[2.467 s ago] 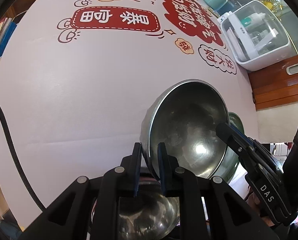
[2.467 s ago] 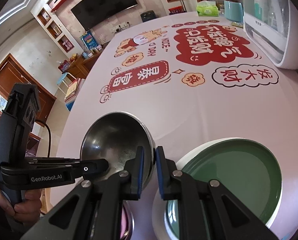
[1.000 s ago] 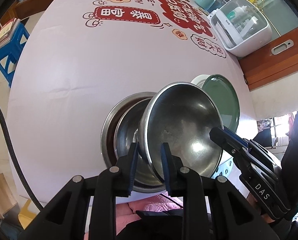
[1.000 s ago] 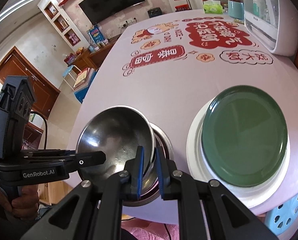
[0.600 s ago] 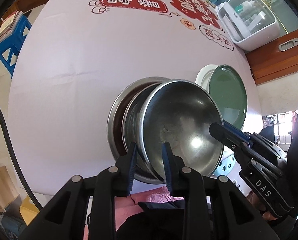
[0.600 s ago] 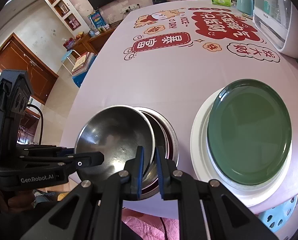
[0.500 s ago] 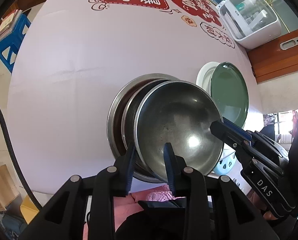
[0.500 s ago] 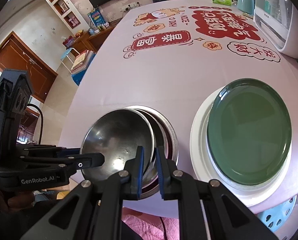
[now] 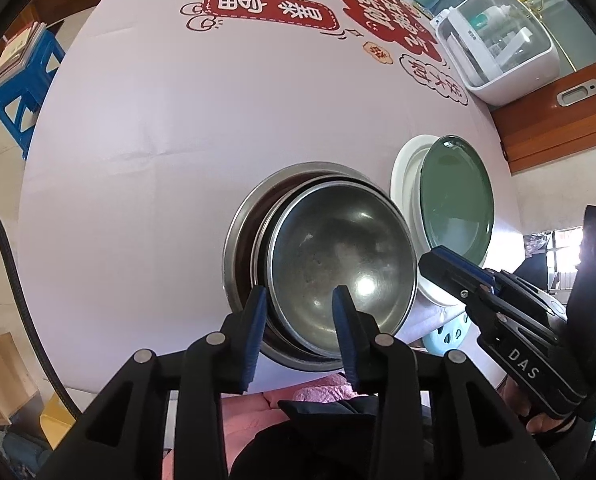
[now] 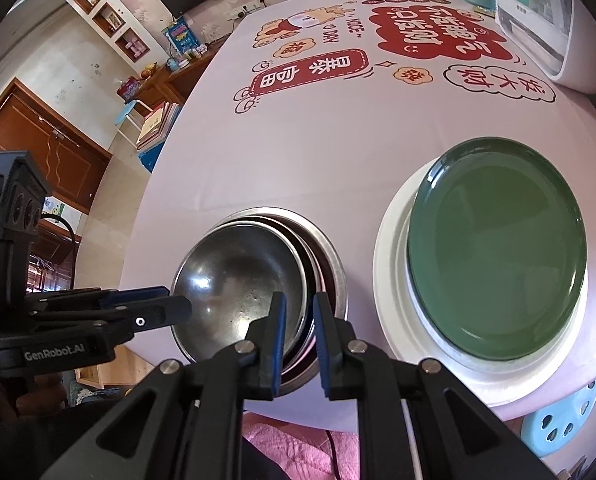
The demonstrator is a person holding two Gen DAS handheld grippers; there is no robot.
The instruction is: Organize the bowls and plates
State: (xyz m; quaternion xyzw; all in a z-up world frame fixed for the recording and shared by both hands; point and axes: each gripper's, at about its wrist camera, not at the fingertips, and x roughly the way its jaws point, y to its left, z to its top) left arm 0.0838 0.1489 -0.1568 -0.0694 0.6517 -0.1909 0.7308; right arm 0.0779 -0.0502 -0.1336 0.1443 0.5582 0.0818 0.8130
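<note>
Pink bench [image 9: 145,128], near edge: top steel bowl [image 9: 338,264] nested in bowl stack [image 9: 237,256]. Left tool [image 9: 298,300] jaws just opening, straddling its near rim, released. Right tool [image 10: 298,312] still clenched on bowl's right rim. Green plate [image 10: 498,268] beside.

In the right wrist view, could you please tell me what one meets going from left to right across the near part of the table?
Left gripper → top steel bowl → larger steel bowls nested under it → white plate → green plate lying on it.
</note>
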